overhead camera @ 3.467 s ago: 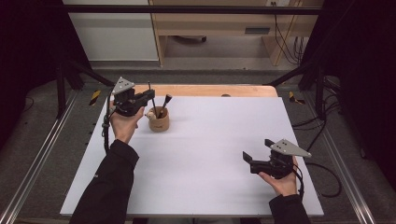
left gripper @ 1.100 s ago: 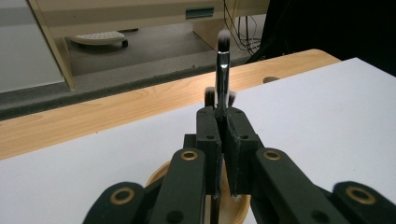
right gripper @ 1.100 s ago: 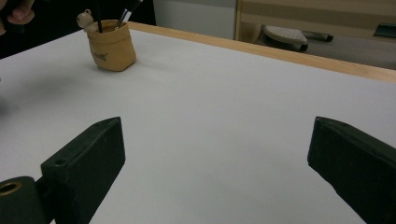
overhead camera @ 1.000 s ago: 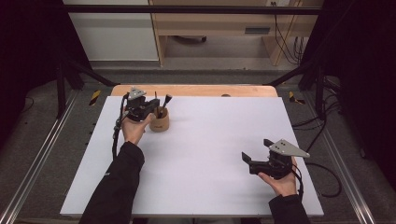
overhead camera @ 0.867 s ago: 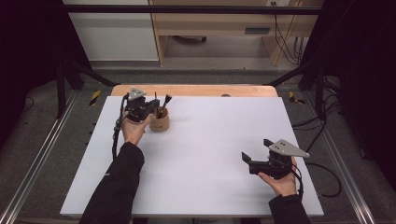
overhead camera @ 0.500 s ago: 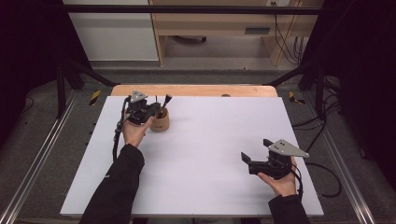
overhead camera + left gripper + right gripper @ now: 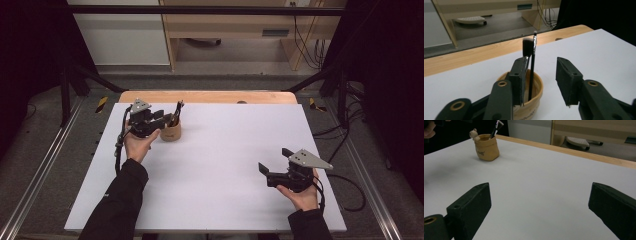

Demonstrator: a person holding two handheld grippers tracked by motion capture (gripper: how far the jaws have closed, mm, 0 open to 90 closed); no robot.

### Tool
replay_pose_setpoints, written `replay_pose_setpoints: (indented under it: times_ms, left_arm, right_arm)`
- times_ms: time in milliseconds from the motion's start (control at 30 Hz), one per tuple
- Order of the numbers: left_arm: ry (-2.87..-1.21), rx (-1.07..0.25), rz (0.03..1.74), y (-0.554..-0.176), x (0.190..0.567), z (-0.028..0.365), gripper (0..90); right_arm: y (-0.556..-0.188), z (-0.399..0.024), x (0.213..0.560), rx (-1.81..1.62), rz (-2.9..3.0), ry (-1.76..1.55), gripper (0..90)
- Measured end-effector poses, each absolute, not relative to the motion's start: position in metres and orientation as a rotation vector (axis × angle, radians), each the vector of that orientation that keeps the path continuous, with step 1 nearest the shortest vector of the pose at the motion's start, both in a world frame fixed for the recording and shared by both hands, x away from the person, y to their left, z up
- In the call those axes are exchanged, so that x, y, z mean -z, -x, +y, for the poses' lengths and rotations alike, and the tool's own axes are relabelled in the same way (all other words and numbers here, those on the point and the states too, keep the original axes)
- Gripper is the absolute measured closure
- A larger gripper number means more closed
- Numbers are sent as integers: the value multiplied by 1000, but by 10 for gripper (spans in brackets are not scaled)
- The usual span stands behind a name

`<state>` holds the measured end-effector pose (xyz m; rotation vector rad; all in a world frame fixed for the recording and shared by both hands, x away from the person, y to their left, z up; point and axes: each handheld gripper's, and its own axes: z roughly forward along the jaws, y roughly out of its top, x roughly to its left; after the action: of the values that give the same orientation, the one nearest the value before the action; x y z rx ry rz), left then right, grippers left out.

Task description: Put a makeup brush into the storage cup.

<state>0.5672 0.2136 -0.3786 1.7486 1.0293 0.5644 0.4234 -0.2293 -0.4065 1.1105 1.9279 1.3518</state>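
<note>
The white bench (image 7: 210,170) carries a small tan pot (image 7: 171,132) near its far left corner. Two makeup brushes stand in the pot, long axes nearly upright: a flat-headed brush (image 7: 527,47) and a thin black brush (image 7: 532,72), bristles up, leaning slightly away from the person. The left tool (image 7: 541,80) sits just beside the pot; its jaws have just been opening and stand apart, one jaw against the brushes, nothing pinched. The right tool (image 7: 272,170) rests near the right edge, jaws wide and empty
</note>
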Motion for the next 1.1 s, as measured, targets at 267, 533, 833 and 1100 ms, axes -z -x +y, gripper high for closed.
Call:
replay_pose_setpoints:
  times_ms: [267, 533, 833, 1100]
  left_arm:
    - [-1746, -530, 974, -545, 373, 219, 484]
    - [-1766, -537, 908, -520, 370, 224, 409]
    - [-1759, -546, 872, -495, 367, 231, 320]
    - [-1749, -547, 842, -473, 371, 237, 253]
  right_arm:
    - [-423, -231, 405, -1363, 1921, -1108, 54]
    - [-422, -233, 403, -1371, 1915, -1104, 57]
    - [-421, -234, 402, -1377, 1911, -1103, 56]
    - [-421, -235, 402, -1375, 1916, -1105, 53]
